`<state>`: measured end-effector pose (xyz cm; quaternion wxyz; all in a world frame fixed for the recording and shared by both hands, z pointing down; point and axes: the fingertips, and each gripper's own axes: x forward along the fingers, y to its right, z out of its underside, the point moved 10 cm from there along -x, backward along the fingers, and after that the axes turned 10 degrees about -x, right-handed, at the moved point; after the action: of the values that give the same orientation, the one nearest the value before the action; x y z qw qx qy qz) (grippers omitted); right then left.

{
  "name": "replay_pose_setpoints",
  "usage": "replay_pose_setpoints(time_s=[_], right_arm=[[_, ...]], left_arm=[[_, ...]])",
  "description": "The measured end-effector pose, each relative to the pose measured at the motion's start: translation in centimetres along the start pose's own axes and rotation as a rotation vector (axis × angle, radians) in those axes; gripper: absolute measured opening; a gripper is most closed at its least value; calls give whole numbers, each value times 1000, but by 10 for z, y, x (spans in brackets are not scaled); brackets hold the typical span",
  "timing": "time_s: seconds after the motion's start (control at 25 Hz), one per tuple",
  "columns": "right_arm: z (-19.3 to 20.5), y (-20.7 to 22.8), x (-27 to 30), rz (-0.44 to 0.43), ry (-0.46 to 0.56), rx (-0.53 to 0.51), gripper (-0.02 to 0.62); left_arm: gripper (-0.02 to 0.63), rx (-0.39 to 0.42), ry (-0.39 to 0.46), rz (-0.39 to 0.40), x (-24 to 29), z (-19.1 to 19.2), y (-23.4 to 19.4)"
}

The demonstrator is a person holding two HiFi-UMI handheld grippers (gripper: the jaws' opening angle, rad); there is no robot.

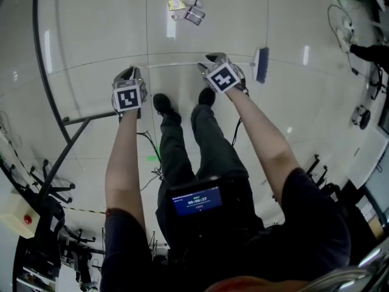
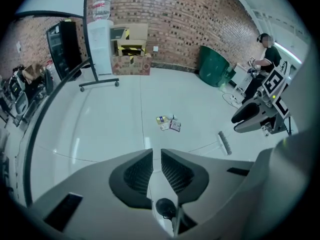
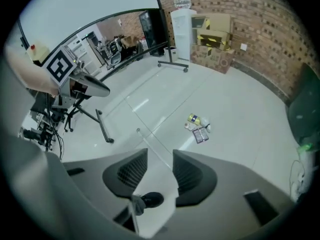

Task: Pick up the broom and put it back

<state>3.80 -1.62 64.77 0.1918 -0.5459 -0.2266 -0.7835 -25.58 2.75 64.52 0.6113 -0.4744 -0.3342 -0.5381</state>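
Observation:
The broom lies flat on the pale floor in front of the person's shoes. In the head view its blue brush head (image 1: 262, 64) is at the right and its thin pale handle (image 1: 182, 65) runs left. My left gripper (image 1: 130, 72) hangs above the handle's left end, jaws only a narrow gap apart (image 2: 156, 154), with nothing between them. My right gripper (image 1: 213, 58) hovers above the handle nearer the brush, open and empty (image 3: 160, 154). The handle (image 3: 150, 143) shows on the floor beyond the right jaws; the brush head (image 2: 224, 143) shows in the left gripper view.
A small heap of litter (image 1: 185, 10) lies on the floor beyond the broom. A black stand's leg (image 1: 73, 139) slants at the left. Against the brick wall are a water dispenser (image 2: 100, 39), cardboard boxes (image 2: 131, 54) and a green bin (image 2: 215, 66).

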Motion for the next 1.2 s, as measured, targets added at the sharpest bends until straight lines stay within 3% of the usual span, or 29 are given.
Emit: replay_pose_setpoints(time_s=[0.24, 0.36, 0.52, 0.76, 1.2], right_arm=[[-32, -36, -105, -19, 54, 62, 104], [-56, -45, -168, 9, 136, 40, 8], [-77, -51, -234, -36, 256, 77, 8], [-94, -53, -282, -47, 339, 28, 8], [-91, -59, -409, -47, 586, -88, 8]], left_arm=[[35, -46, 154, 58, -114, -63, 32], [5, -17, 249, 96, -180, -101, 56], [5, 38, 352, 103, -234, -136, 82], [5, 5, 432, 108, -267, -146, 99], [5, 122, 602, 135, -381, -167, 186]])
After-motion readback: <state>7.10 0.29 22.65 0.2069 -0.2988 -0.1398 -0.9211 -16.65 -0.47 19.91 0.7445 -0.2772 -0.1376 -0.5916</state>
